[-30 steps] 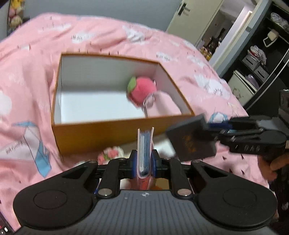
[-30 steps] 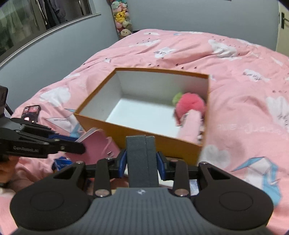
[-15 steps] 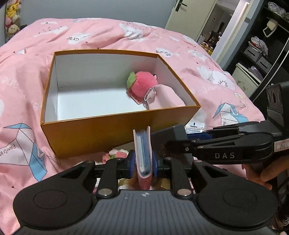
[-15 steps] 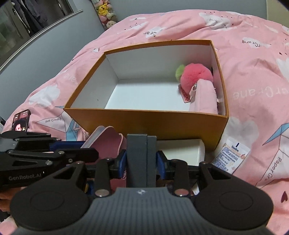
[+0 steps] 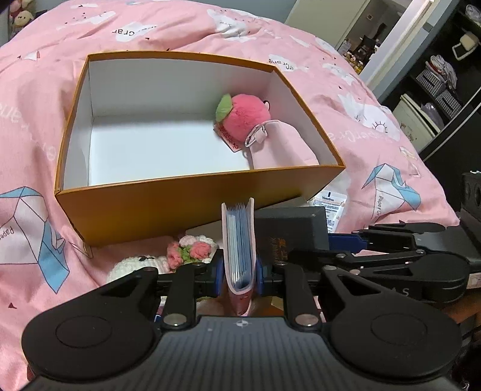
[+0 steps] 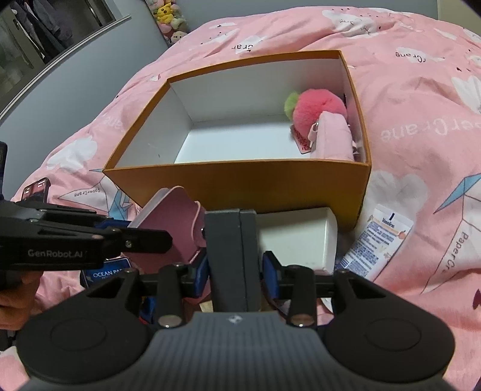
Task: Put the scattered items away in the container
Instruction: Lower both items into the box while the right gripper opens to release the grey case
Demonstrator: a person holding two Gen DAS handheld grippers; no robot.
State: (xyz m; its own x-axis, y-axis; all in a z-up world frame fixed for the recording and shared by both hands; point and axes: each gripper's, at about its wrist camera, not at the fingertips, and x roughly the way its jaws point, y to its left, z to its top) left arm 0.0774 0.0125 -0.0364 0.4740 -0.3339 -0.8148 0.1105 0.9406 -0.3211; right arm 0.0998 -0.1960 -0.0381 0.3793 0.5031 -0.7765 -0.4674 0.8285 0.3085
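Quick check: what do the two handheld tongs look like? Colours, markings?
Both tongs are matte black with blue finger pads, round discs on each side and a ribbed dark-grey body. The left tongs read "GenRobot.AI" in white; the right tongs show "AS". No cables or sleeves visible.

Both views are evenly lit by soft indoor light, not very bright. The white inside of the orange box (image 5: 144, 141) is the brightest area and looks a little bluish on its floor. Its left inner wall is more grey in the right wrist view. A dark shadow lies under the near wall of the box, on the pink bed cover (image 6: 421, 99). The doorway (image 5: 381, 33) at the top right of the left wrist view is brighter than the room. The shelves (image 5: 445, 78) beside it are dim. The fisheye lens bends straight lines strongly, and the corners of the pictures go black. The near things are sharp; the plush toys (image 6: 168, 18) far behind are soft. There is no strong glare.
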